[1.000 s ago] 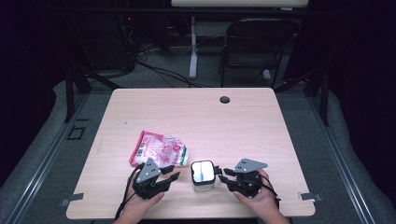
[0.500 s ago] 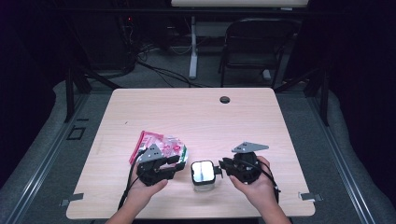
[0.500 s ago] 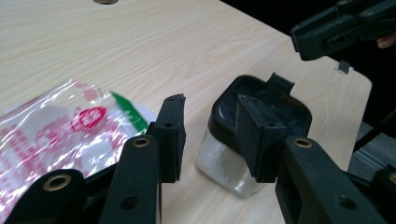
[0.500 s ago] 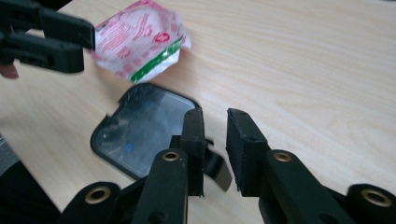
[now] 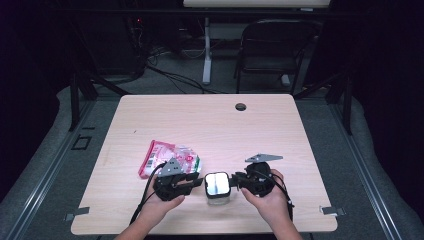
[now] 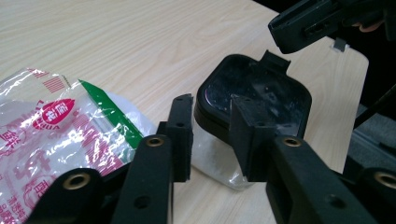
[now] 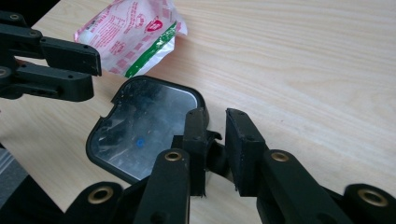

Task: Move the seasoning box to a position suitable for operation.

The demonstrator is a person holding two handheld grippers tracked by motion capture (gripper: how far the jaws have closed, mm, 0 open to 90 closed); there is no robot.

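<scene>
Dark room, chair behind table

The high view looks forward and down from above the person's side, well back. Each gripper view rides close behind its own jaws, looking along them; both share the container just ahead and the snack packet beyond.
</scene>
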